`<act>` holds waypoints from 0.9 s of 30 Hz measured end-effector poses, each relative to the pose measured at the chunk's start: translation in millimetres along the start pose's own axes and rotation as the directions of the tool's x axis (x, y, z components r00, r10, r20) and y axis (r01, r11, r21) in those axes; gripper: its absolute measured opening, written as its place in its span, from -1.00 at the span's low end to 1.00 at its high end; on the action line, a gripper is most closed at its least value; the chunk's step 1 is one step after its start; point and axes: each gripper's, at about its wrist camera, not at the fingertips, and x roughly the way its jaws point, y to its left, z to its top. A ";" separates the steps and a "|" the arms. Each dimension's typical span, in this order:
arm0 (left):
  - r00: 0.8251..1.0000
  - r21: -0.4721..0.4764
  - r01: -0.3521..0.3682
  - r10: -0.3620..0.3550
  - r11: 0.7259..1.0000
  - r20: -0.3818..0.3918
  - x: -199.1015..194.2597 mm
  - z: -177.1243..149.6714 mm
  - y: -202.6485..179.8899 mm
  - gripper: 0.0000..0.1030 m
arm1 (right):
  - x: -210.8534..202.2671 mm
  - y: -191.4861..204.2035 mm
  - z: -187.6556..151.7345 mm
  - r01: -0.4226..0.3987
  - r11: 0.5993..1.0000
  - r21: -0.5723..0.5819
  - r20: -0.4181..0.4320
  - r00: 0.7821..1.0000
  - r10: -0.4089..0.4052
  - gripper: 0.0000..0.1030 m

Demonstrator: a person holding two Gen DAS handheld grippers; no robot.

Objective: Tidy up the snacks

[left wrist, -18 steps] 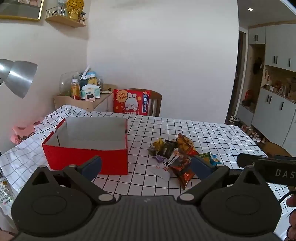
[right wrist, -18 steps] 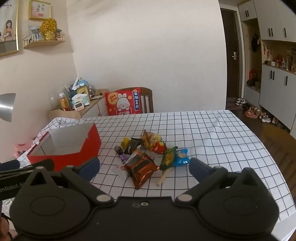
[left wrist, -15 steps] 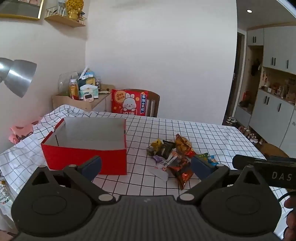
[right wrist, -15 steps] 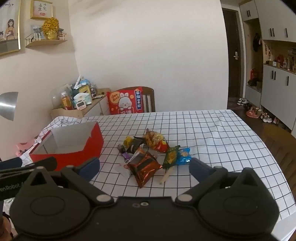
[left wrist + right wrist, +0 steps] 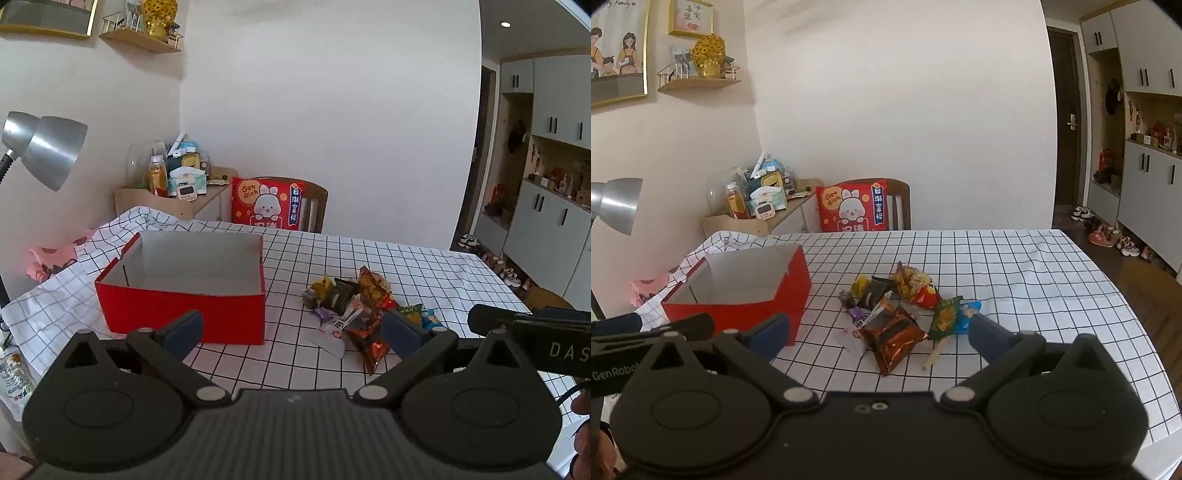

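Crinkly foil snack packets (image 5: 901,314) beside boxy red cardboard carton (image 5: 184,291); both grippers (image 5: 291,328) (image 5: 875,328) released, empty.

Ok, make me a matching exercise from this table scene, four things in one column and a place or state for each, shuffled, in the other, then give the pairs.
Things
1. red cardboard box
2. shiny brown foil snack packet
3. red bunny-print cushion
4. silver metal lamp shade

Places or states
A. leaning on the wooden chair behind the table
B. open on top, nothing visible inside
C. nearest packet of the pile, lying on the checked tablecloth
D. hanging above the table's left edge

Pairs: 1-B, 2-C, 3-A, 4-D
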 end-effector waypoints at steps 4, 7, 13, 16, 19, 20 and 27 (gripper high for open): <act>1.000 0.000 -0.005 0.005 1.000 -0.015 0.8 -0.8 -1.9 1.00 | 0.8 -1.1 -2.8 0.000 1.000 0.004 -0.010 1.000 0.000 0.99; 1.000 0.008 -0.013 0.013 1.000 -0.026 1.3 -0.8 -4.3 1.00 | -0.4 -1.6 -3.5 0.008 1.000 0.003 -0.016 1.000 -0.008 0.99; 0.998 0.024 -0.022 0.023 0.999 -0.053 4.6 -1.8 -9.8 1.00 | -0.7 -2.9 -4.1 0.033 0.999 -0.008 -0.034 0.999 -0.033 0.98; 0.998 0.048 -0.026 0.029 0.999 -0.049 5.8 0.4 -13.0 1.00 | -0.4 -3.6 -5.1 0.033 0.999 -0.010 -0.033 0.999 -0.033 0.98; 0.998 0.082 -0.034 0.037 0.996 -0.046 8.2 6.6 -17.0 1.00 | 0.4 -4.2 -3.8 0.040 0.999 -0.014 -0.024 0.999 -0.040 0.96; 0.998 0.084 -0.033 0.037 0.996 -0.049 9.3 10.1 -17.6 1.00 | 1.3 -3.7 -2.7 0.045 0.999 -0.020 -0.024 0.999 -0.046 0.95; 0.997 0.077 -0.037 0.042 0.996 -0.068 13.3 26.8 -17.6 1.00 | -1.5 -8.1 10.8 0.087 0.996 -0.014 0.011 0.996 -0.087 0.93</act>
